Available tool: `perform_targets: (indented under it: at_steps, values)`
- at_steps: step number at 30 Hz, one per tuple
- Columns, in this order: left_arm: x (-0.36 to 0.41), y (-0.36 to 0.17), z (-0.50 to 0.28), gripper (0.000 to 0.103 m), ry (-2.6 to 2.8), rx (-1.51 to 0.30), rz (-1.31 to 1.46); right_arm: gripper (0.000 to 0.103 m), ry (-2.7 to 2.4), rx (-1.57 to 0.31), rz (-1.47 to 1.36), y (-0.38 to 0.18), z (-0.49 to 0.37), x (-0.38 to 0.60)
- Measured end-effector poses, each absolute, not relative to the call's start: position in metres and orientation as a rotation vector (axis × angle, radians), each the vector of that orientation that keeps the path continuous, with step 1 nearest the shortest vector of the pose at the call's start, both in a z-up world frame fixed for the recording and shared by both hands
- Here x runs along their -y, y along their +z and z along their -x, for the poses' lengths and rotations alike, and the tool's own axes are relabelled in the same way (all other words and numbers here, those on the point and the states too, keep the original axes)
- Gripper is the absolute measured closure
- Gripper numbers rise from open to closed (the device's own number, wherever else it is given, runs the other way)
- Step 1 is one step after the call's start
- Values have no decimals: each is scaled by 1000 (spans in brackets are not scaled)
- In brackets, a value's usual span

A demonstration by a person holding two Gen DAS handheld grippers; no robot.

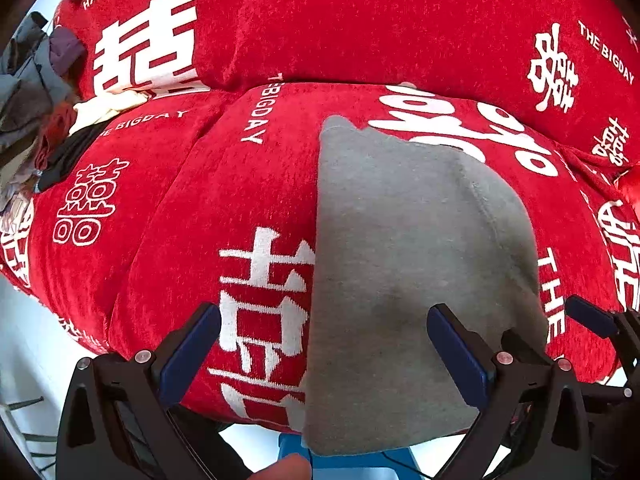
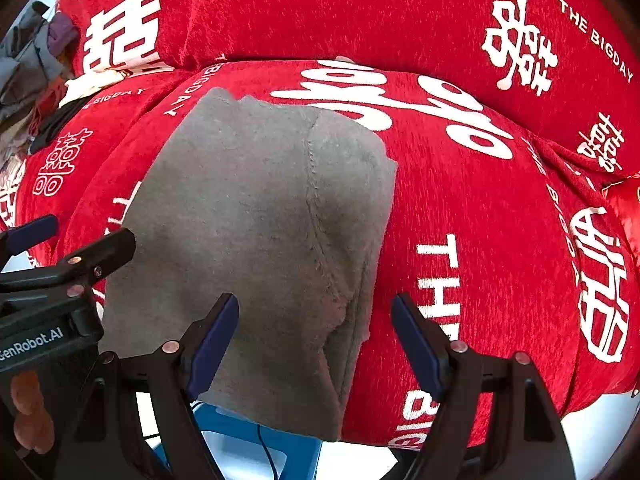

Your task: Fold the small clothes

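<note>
Two black grippers with blue finger pads hover above a grey garment point(image 1: 404, 264) spread flat on a red cover point(image 1: 168, 184) patterned with white characters and English lettering; the garment is a folded, roughly rectangular piece of soft grey knit, and its long axis runs from the near edge of the cushion away toward the red backrest point(image 1: 360, 20); its near end hangs slightly over the cushion's front edge, above a blue object point(image 2: 248, 436) on the pale floor, while its far end lies short of the crease where seat meets backrest; a stitched seam runs lengthwise down the cloth, nearer its right side; the left gripper point(image 1: 324, 356) is poised over the garment's near left part with its fingers spread wide and nothing between them; the right gripper point(image 2: 316, 344) is poised over the near right edge, its fingers likewise spread wide, touching no cloth; the two grippers sit close beside each other, each visible at the edge of the other's view; a pile of other clothes point(image 1: 36, 92) in grey, purple, white and black lies at the far left end of the seat.
</note>
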State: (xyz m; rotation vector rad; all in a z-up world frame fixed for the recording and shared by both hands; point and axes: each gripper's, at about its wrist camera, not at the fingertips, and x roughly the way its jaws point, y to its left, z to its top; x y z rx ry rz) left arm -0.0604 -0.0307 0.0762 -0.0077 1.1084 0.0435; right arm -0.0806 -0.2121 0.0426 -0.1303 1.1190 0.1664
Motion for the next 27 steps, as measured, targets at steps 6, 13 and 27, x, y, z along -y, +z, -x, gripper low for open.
perform_targets:
  at_steps: [6, 13, 27]
  values:
    - [34, 73, 58, 0, 36, -1121, 1, 22, 168, -1130, 129, 38, 78, 212]
    - [34, 70, 55, 0, 40, -1133, 9, 22, 174, -1129, 133, 38, 76, 211]
    - [32, 70, 54, 0, 41, -1137, 18, 22, 183, -1126, 140, 38, 76, 209]
